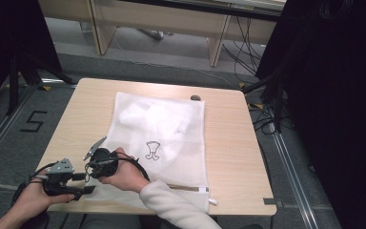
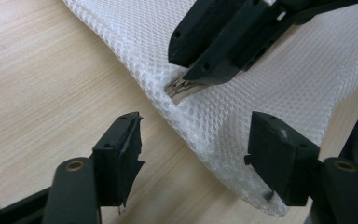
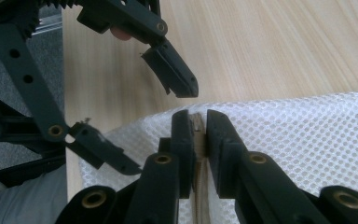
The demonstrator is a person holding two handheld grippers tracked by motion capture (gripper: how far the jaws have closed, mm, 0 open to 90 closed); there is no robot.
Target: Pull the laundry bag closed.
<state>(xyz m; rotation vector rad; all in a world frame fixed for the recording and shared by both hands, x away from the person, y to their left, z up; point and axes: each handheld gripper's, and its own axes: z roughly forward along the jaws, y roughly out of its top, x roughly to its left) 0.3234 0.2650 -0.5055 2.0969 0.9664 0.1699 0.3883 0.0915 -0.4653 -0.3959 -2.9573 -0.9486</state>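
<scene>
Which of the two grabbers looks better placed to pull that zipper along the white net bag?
Right. The right gripper is already shut on the zipper pull at the mesh bag's corner. The left gripper is open beside it, gripping nothing.

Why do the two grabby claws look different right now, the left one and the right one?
The left gripper has its jaws spread wide, holding nothing; the right gripper has its jaws pinched shut on the zipper pull. The left one waits beside the mesh bag's corner; the right one sits on its edge. Both are black with two jaws.
</scene>
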